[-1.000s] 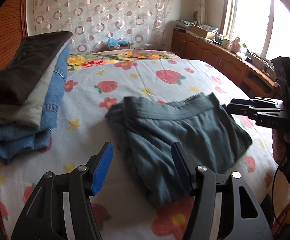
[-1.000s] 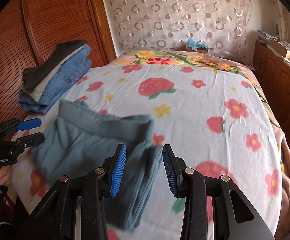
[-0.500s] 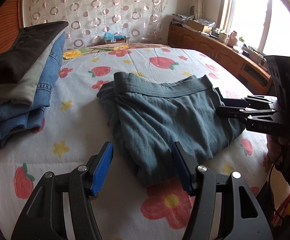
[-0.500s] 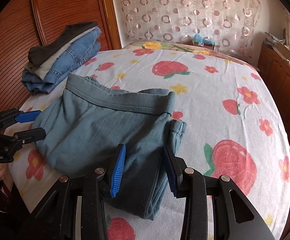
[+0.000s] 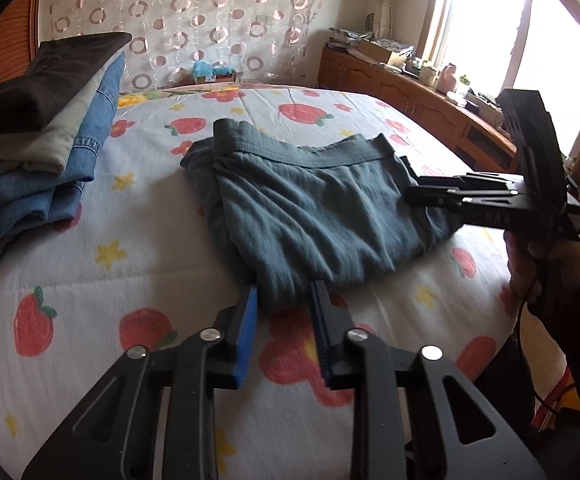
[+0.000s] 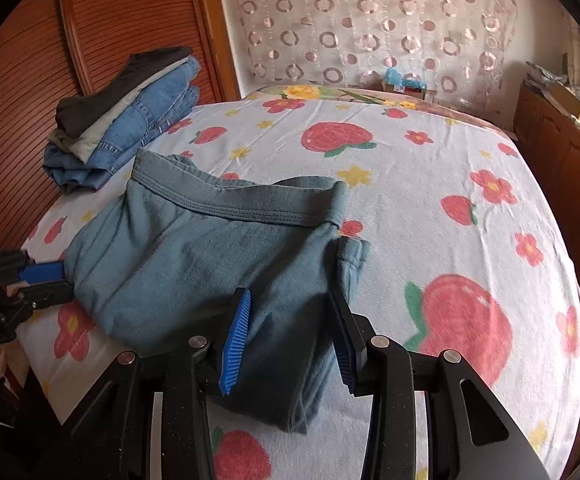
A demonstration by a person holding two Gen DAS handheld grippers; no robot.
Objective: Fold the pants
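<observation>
**Both grippers at the near hem of the half-folded pants**

The bed (image 5: 138, 280), under a strawberry-and-flower sheet, carries everything. Taking the grey-green pants (image 5: 314, 216) as landmark: they lie near the front edge of the bed, folded into a rough rectangle, and a stack of folded clothes (image 5: 42, 148) sits well apart to their left, by the wooden headboard side.

The pants' elastic waistband (image 6: 250, 204) runs along their far edge, and the long axis of the bundle lies parallel to it, across the bed; the folded bottom edge faces the person.

The fabric looks soft, light and limp, a knit in 2 or more layers. It should sag wherever it is not supported, so I judge the best hold to be at the 2 near corners, pinching every layer together.

The right gripper (image 6: 290, 320) sits over the pants' near right corner, jaws partly apart with cloth between them; whether the pads press it I cannot tell. The left gripper (image 5: 284, 304) is at the near left corner, its jaws closing, the cloth edge at the tips but not yet visibly clamped.
</observation>
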